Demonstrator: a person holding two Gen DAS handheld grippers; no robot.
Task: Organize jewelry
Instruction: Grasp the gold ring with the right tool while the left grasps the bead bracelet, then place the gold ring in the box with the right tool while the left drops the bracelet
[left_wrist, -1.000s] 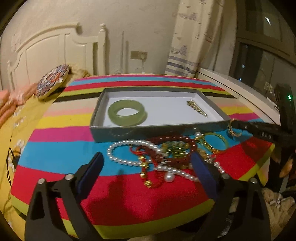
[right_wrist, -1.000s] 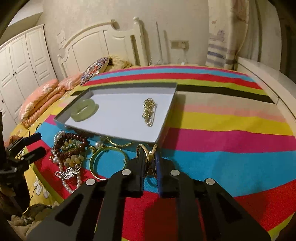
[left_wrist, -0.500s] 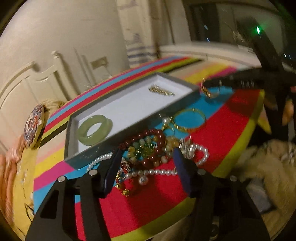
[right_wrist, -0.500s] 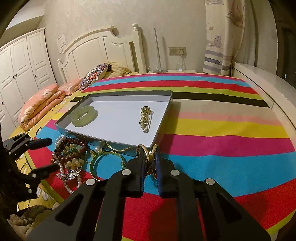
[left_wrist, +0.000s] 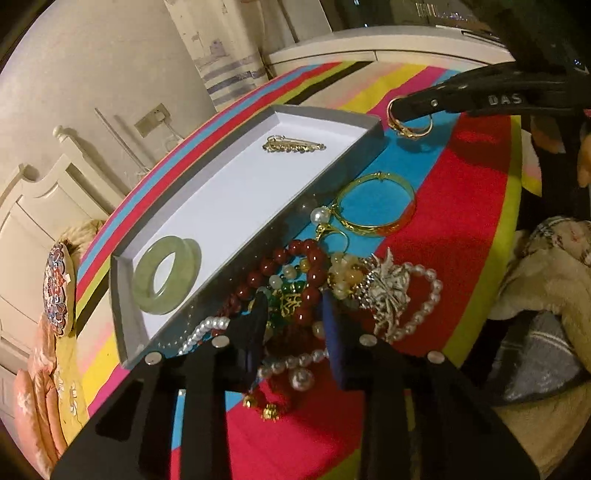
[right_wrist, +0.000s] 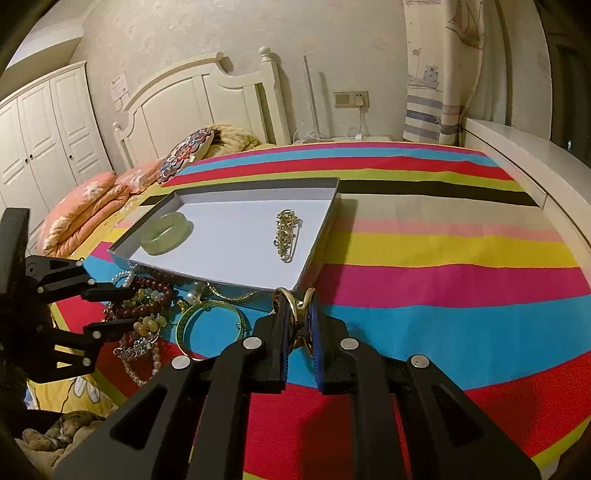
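Note:
A grey tray (left_wrist: 125, 325) (right_wrist: 317, 236) lies on the striped cloth. It holds a green jade bangle (left_wrist: 166, 275) (right_wrist: 166, 233) and a gold brooch (left_wrist: 293, 144) (right_wrist: 285, 236). In front of it lies a heap of jewelry: red bead bracelet (left_wrist: 295, 258) (right_wrist: 155, 286), pearl strands (left_wrist: 424, 295), silver brooch (left_wrist: 388, 291), gold bangle (left_wrist: 376, 206) (right_wrist: 210, 325). My left gripper (left_wrist: 295, 314) (right_wrist: 123, 306) is partly open, its fingers down over the red and green beads. My right gripper (right_wrist: 295, 314) (left_wrist: 397, 110) is shut on gold rings (right_wrist: 295, 302) (left_wrist: 410, 127) just off the tray's near right corner.
The striped cloth (right_wrist: 424, 288) covers a table beside a bed with pillows (right_wrist: 88, 210) and a white headboard (right_wrist: 199, 103). A white ledge (right_wrist: 524, 158) runs along the right. A blanket (left_wrist: 546, 273) lies past the table's edge.
My left gripper has swung in and down over the bead heap, and its jaws have narrowed. My right gripper has kept hold of the gold rings and stayed near the tray corner.

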